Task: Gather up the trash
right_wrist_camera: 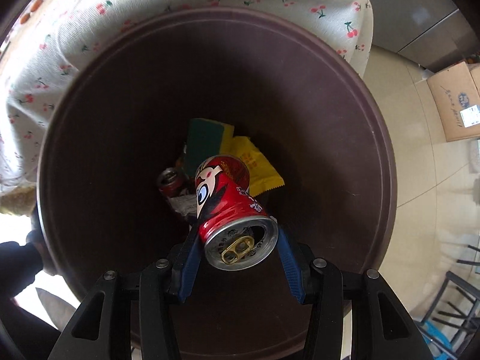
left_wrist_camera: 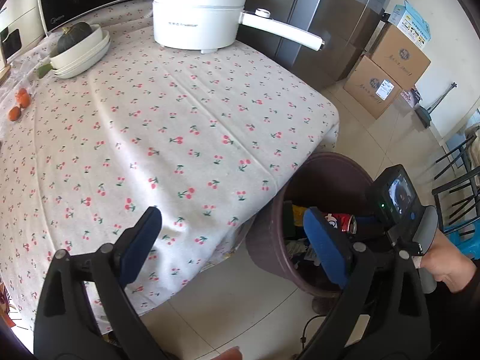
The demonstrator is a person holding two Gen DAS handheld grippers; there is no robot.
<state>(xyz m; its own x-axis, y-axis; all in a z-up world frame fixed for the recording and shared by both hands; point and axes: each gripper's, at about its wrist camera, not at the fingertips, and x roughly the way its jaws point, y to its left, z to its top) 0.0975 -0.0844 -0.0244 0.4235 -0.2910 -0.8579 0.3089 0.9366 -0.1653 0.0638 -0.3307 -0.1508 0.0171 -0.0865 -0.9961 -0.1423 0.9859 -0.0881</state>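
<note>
While the right gripper (right_wrist_camera: 237,240) hangs over the mouth of the brown bin (right_wrist_camera: 387,162), a dented red can (right_wrist_camera: 231,207) sits between its blue pads (right_wrist_camera: 187,265), pull-tab end toward the camera and the far end tilted down into the bin. Both pads press the can's sides, so the jaws are closed on it. Beyond the fingertips, at the bottom of the bin, lie a green-and-yellow sponge (right_wrist_camera: 207,144), a yellow wrapper (right_wrist_camera: 258,165) and a second can (right_wrist_camera: 171,181). The left gripper (left_wrist_camera: 237,240) is spread wide with nothing between its pads, over the near corner of the cherry-print tablecloth (left_wrist_camera: 180,126); the bin stands just beside its right-hand finger. Far ahead of the jaws stands a white pot (left_wrist_camera: 198,9).
</note>
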